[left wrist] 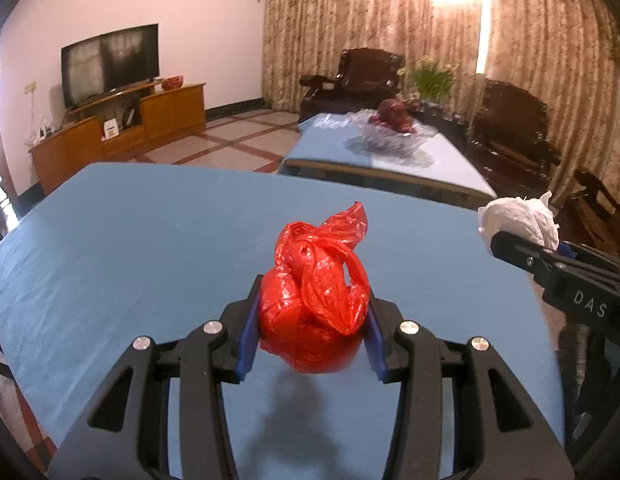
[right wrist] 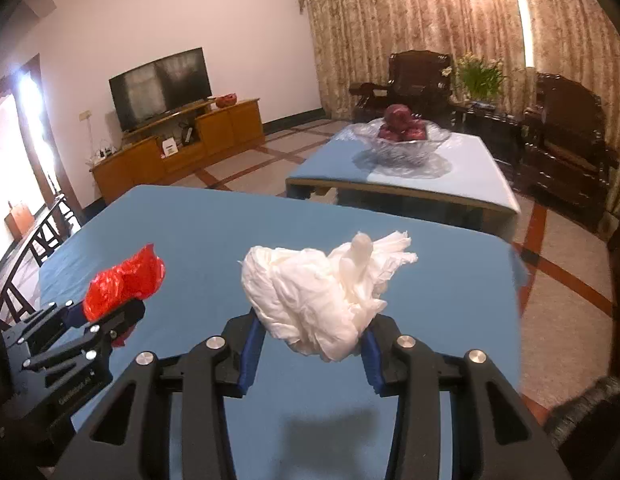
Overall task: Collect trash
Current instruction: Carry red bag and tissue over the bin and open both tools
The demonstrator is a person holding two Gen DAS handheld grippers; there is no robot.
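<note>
Gripping a crumpled red plastic bag (left wrist: 316, 300) above the blue-clothed table (left wrist: 129, 232), the left gripper (left wrist: 310, 336) pinches its bulging middle; the right gripper (right wrist: 310, 344) clamps a soft white tissue wad (right wrist: 322, 292). Both look light, compressible, slippery if squeezed loosely.

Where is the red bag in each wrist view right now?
Left wrist: red bag at centre, low in the picture, clamped in the left tool above the blue table.
Right wrist: red bag at far left, mid-height, in that same tool.
Shared landmark: the TV on the far wall.
</note>
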